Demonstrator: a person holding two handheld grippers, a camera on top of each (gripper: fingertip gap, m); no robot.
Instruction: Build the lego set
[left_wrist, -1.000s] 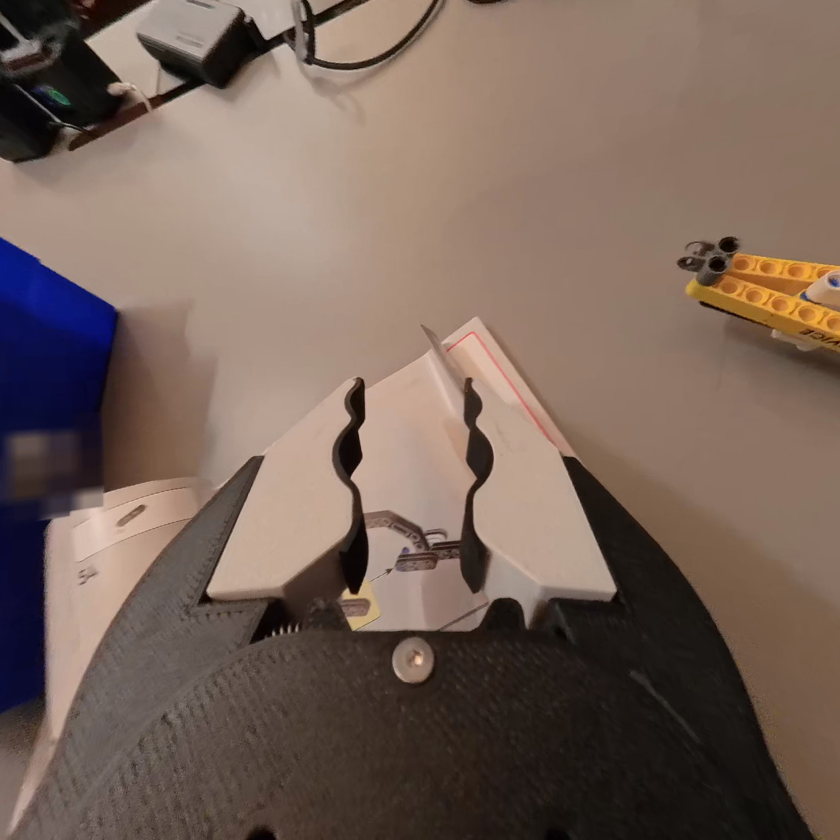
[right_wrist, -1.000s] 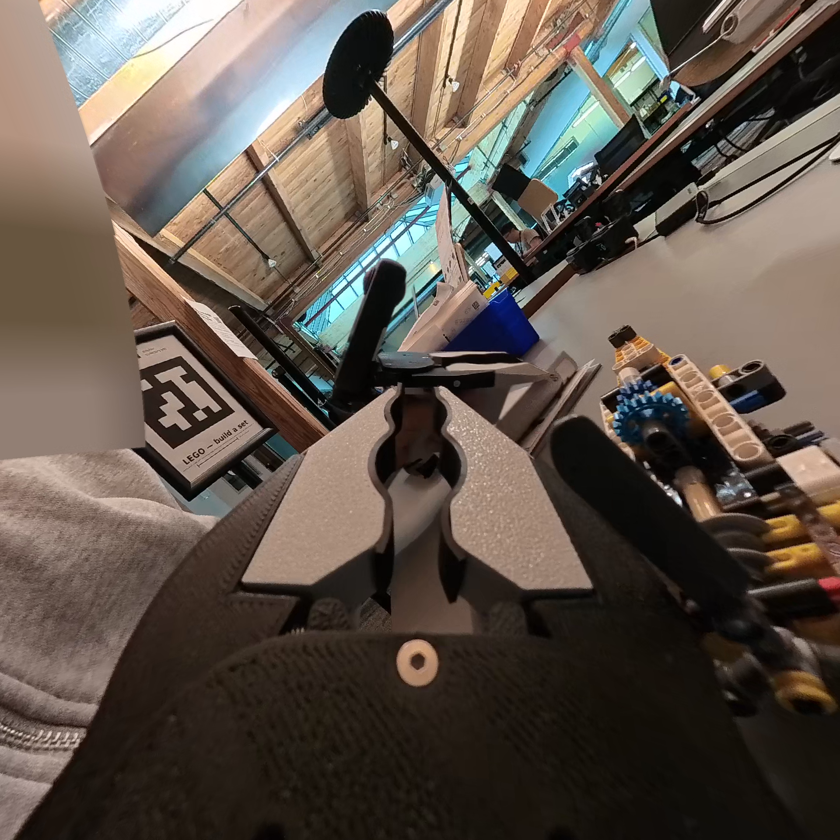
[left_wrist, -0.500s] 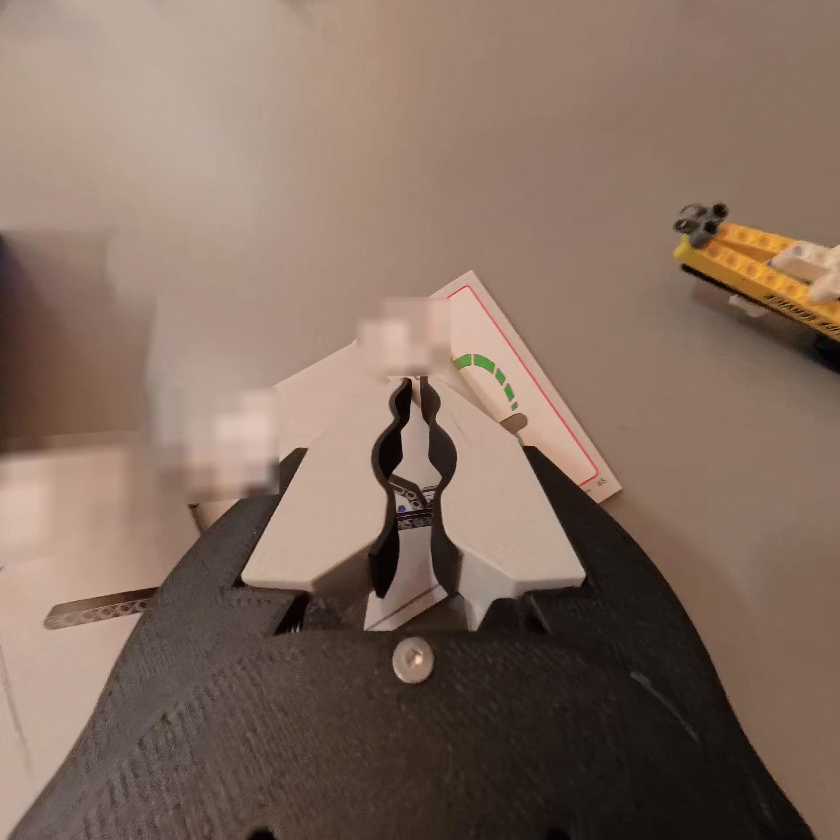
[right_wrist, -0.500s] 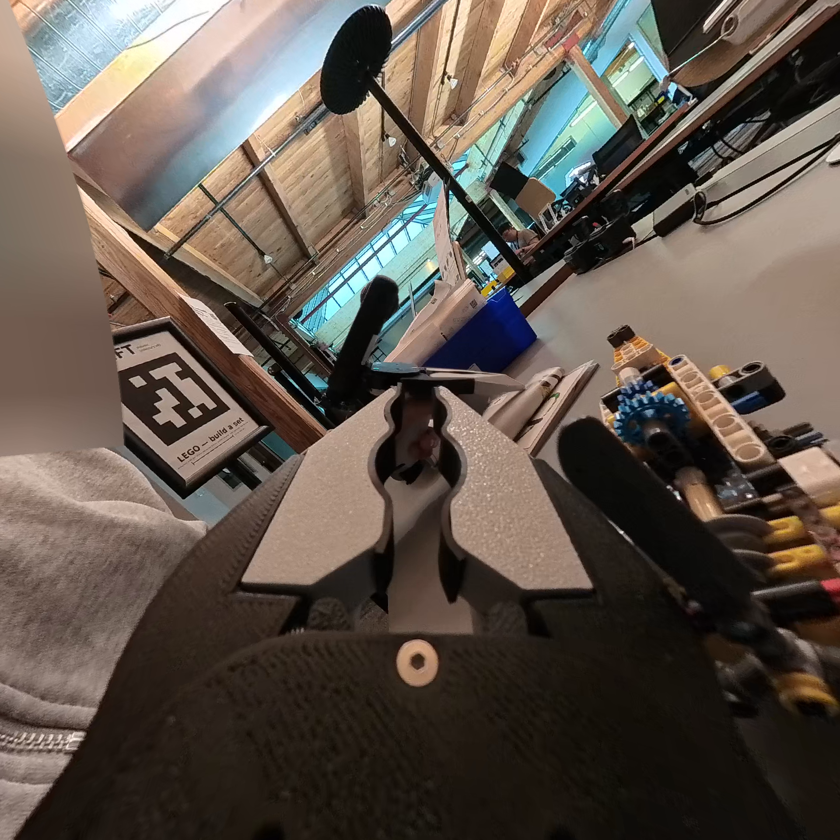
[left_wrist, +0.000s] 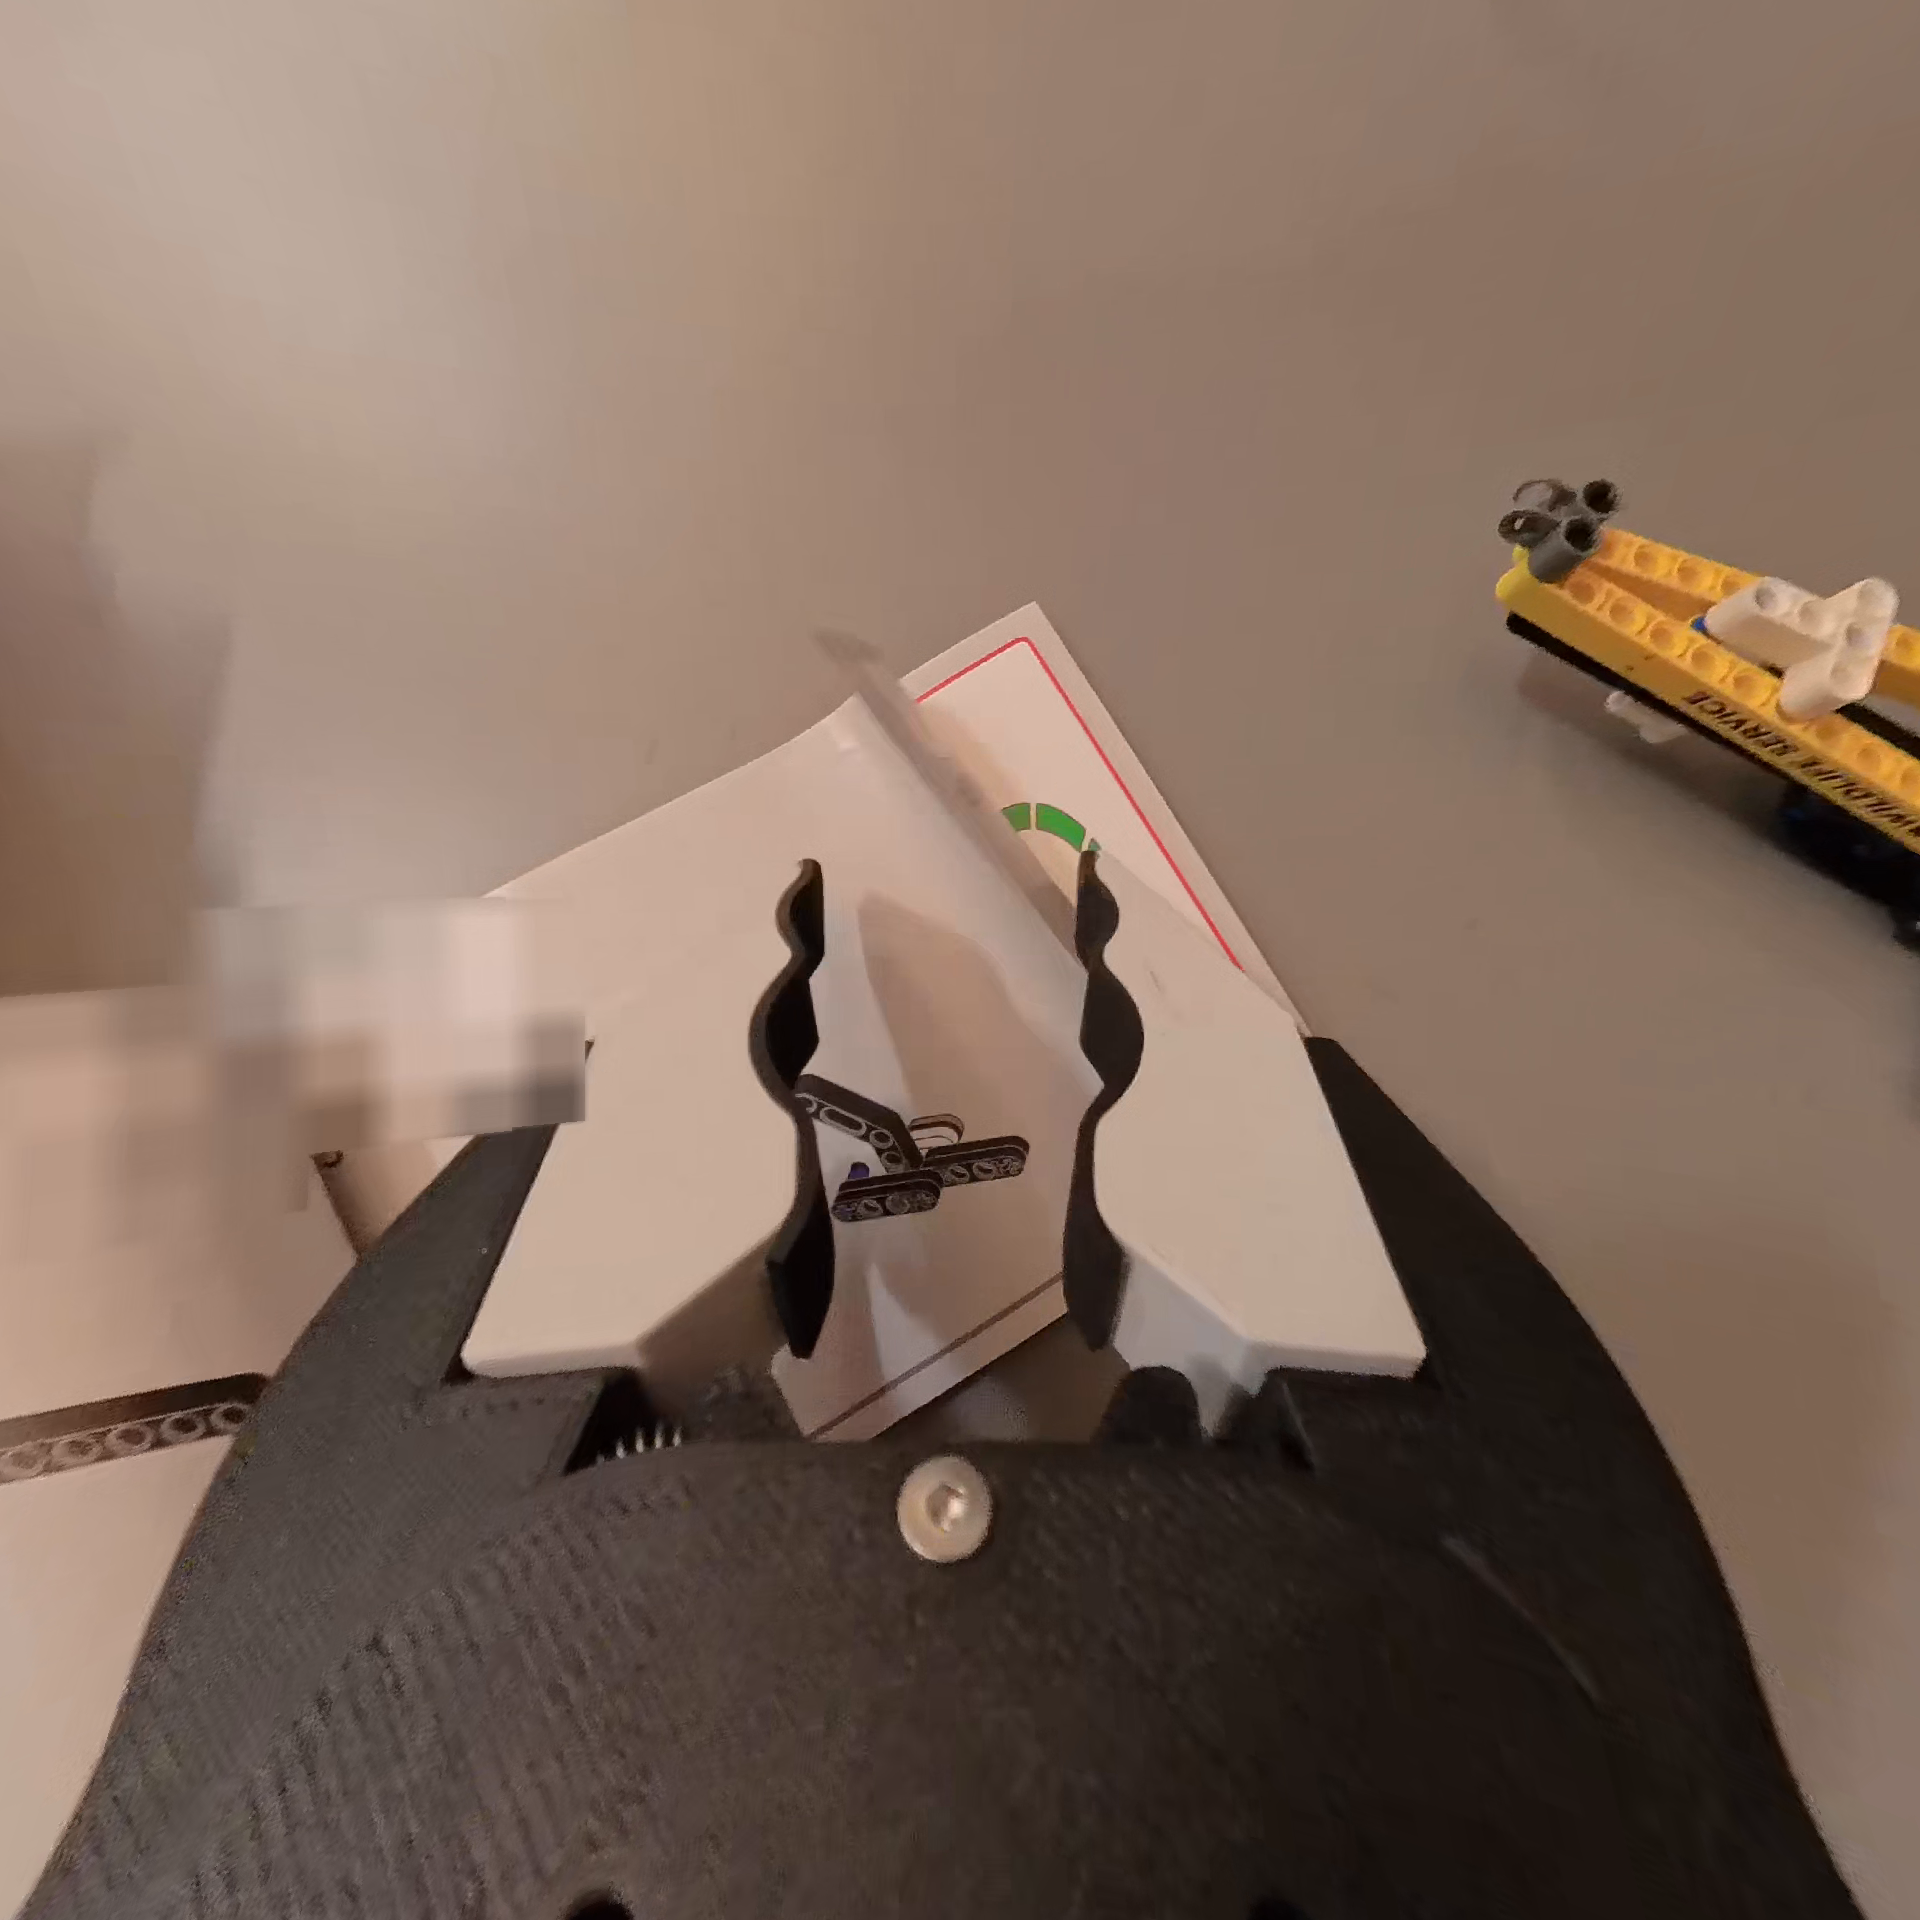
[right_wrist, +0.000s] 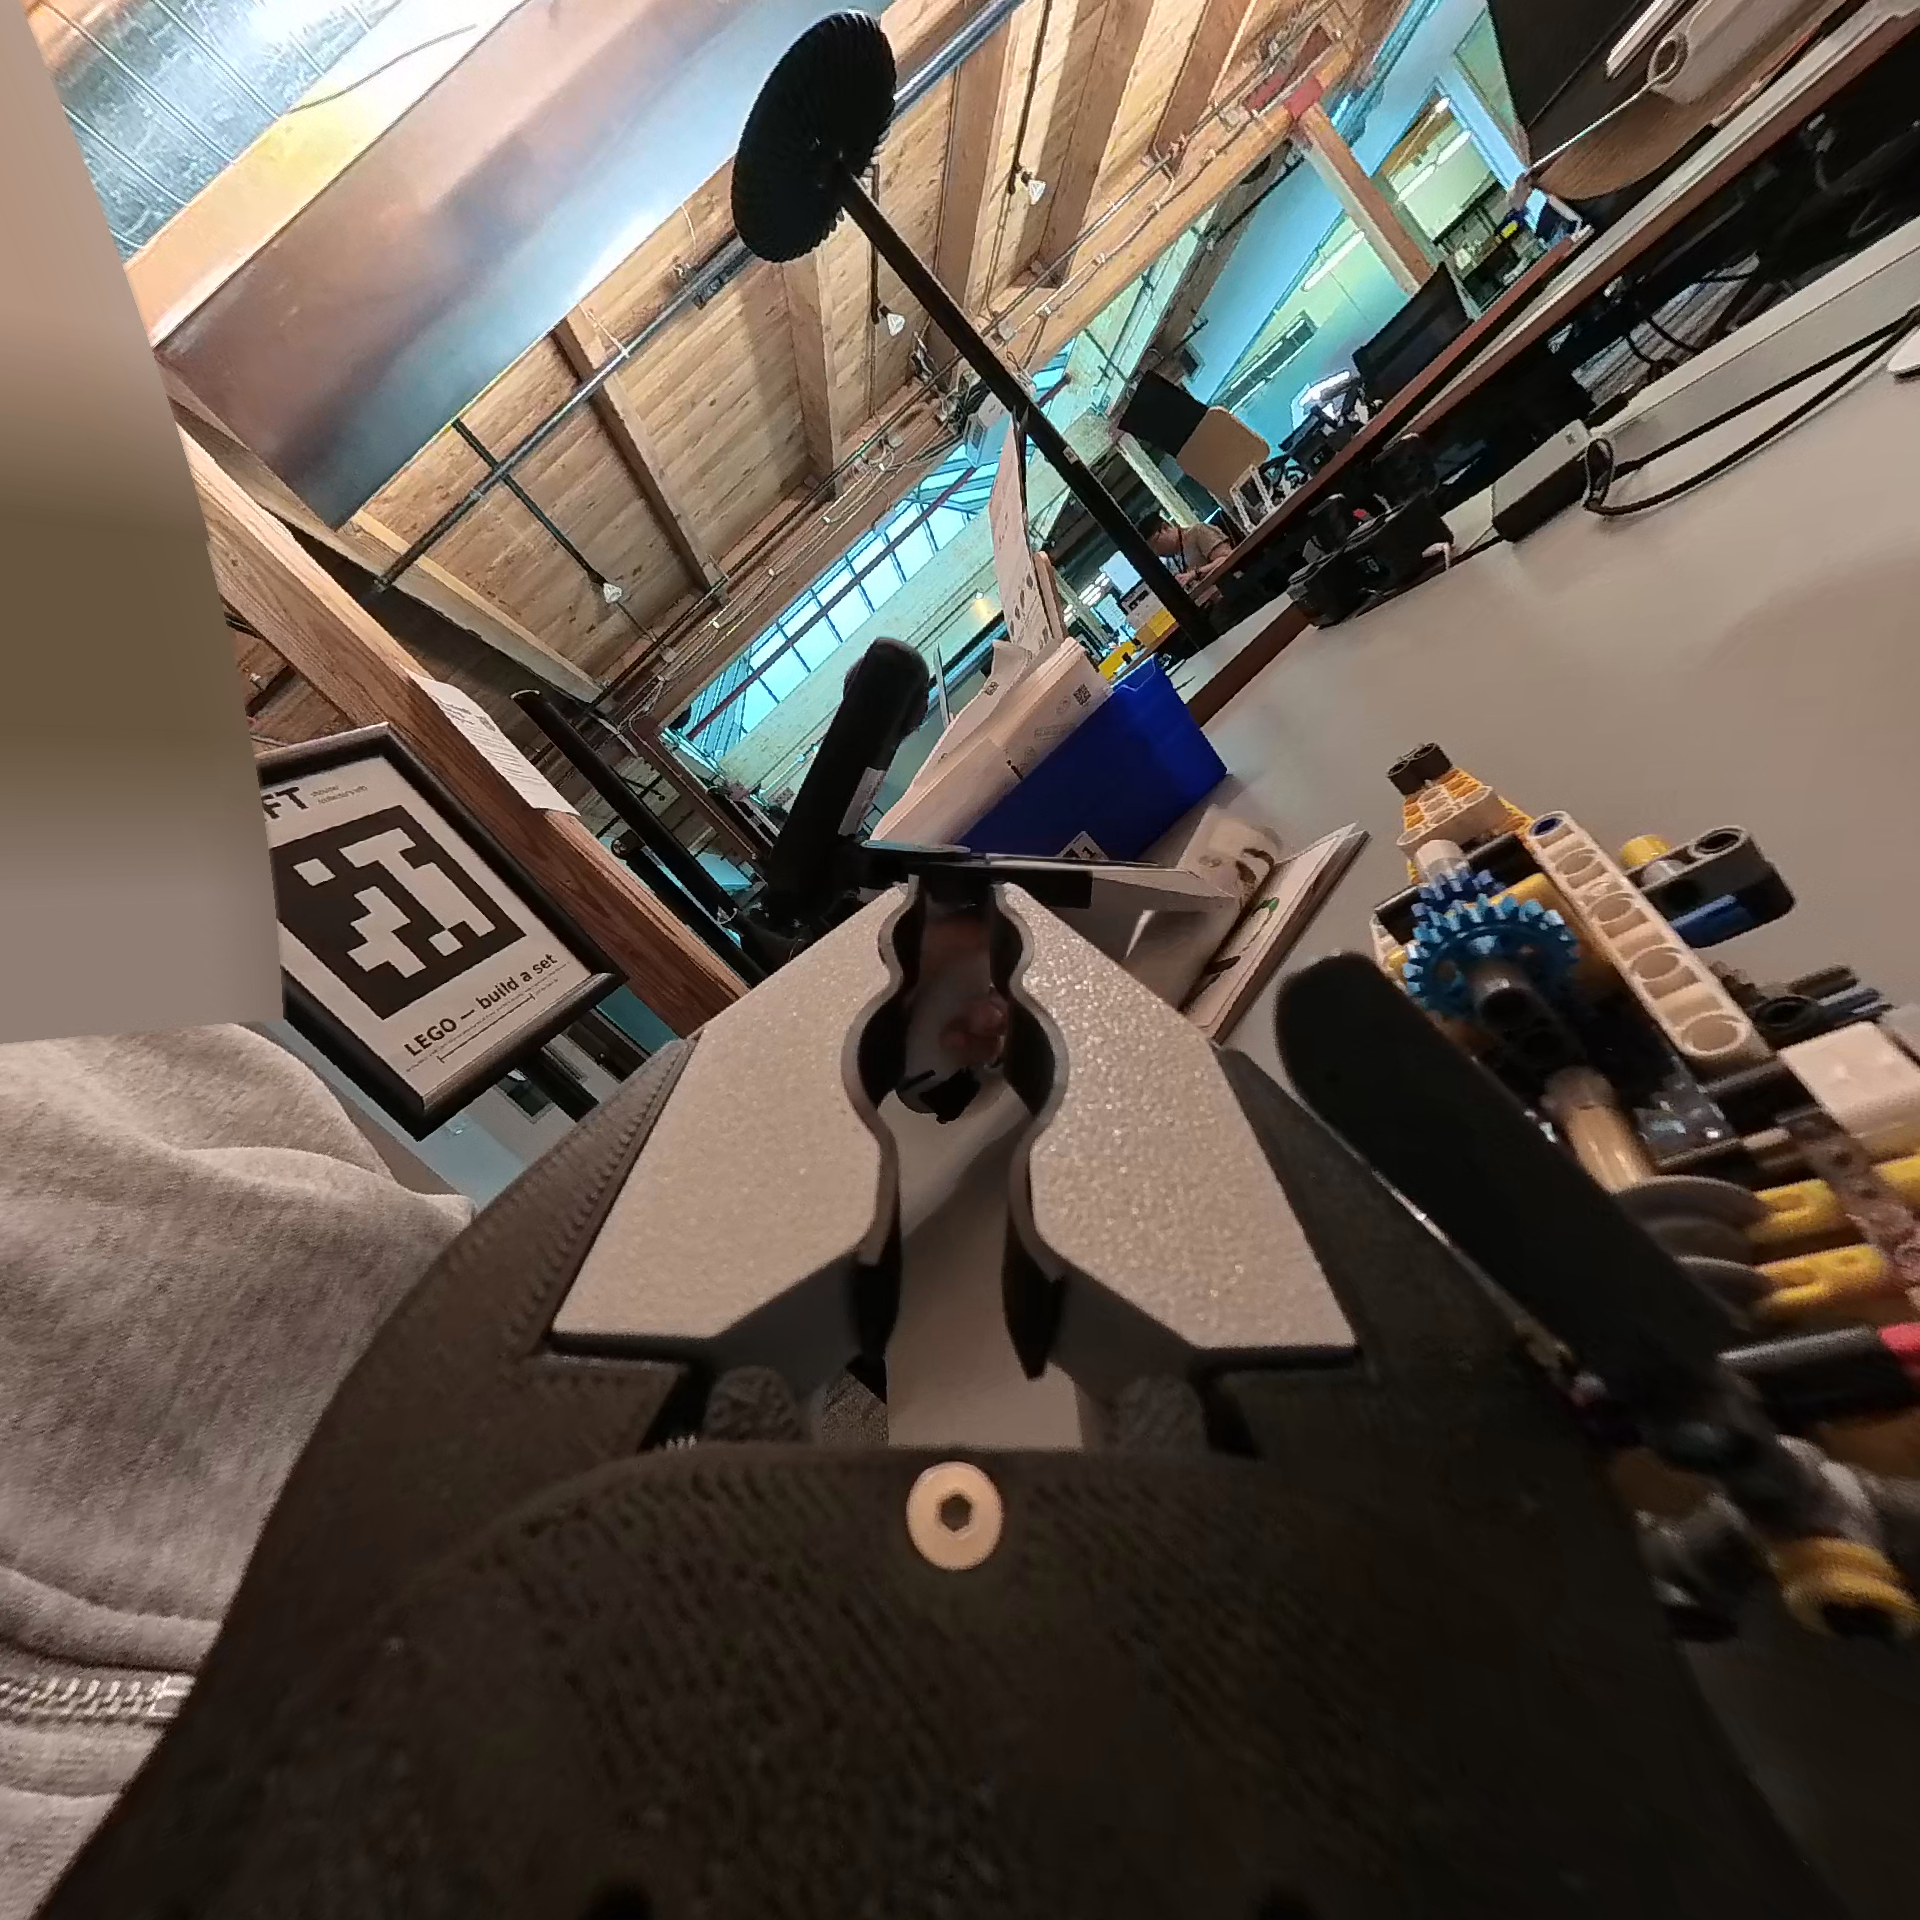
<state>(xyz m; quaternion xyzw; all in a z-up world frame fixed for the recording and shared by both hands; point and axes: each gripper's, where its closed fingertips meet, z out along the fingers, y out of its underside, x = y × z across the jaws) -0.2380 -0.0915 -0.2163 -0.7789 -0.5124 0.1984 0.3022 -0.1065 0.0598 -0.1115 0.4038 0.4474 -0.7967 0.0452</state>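
White instruction page (left_wrist: 727, 935) under my left tongs (left_wrist: 940, 914), released; right tongs (right_wrist: 951, 914) clenched, empty. Step: reading; next, find that part.

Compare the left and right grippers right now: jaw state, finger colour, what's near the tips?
Left gripper is open with white fingers, over the instruction booklet. Right gripper is shut with grey fingers, empty, beside the lego model. Both have black bodies and wavy black pads.

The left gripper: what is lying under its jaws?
Under the open left gripper lies the instruction booklet; a curling page with a printed parts drawing shows between the jaws. The rest of the page is covered.
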